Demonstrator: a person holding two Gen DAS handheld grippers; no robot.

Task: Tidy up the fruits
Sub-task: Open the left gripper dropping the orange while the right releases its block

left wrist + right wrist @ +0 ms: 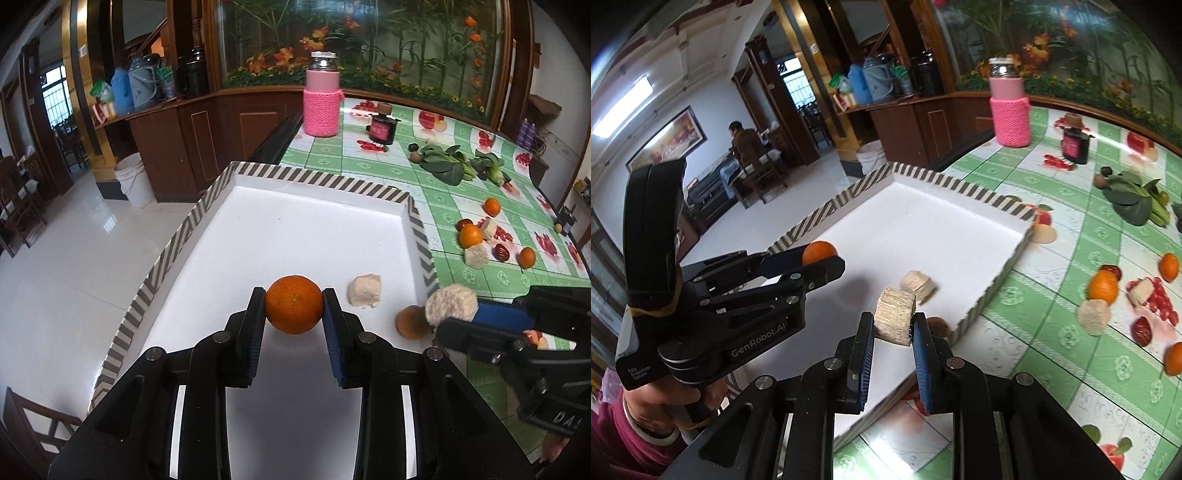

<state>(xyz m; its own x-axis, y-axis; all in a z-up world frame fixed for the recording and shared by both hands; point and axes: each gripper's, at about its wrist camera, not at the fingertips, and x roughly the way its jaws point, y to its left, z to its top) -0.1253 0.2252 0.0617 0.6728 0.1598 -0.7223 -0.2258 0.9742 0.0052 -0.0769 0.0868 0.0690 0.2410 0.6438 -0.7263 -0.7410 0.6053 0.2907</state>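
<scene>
My left gripper (294, 302) is shut on an orange (294, 304) just above the floor of the white tray with a striped rim (295, 177). My right gripper (893, 325) is shut on a pale fibrous chunk (894, 320) over the tray's near right edge (982, 302); in the left wrist view this chunk (451, 305) shows at the tray's right rim. Another pale chunk (364, 294) and a brown round fruit (413, 322) lie in the tray. The orange also shows in the right wrist view (819, 252).
On the green tablecloth (369, 166) to the right lie several oranges (470, 235), red fruits (501, 252) and pale chunks (476, 255). Leafy greens (447, 164), a dark jar (382, 129) and a pink-sleeved bottle (322, 101) stand farther back.
</scene>
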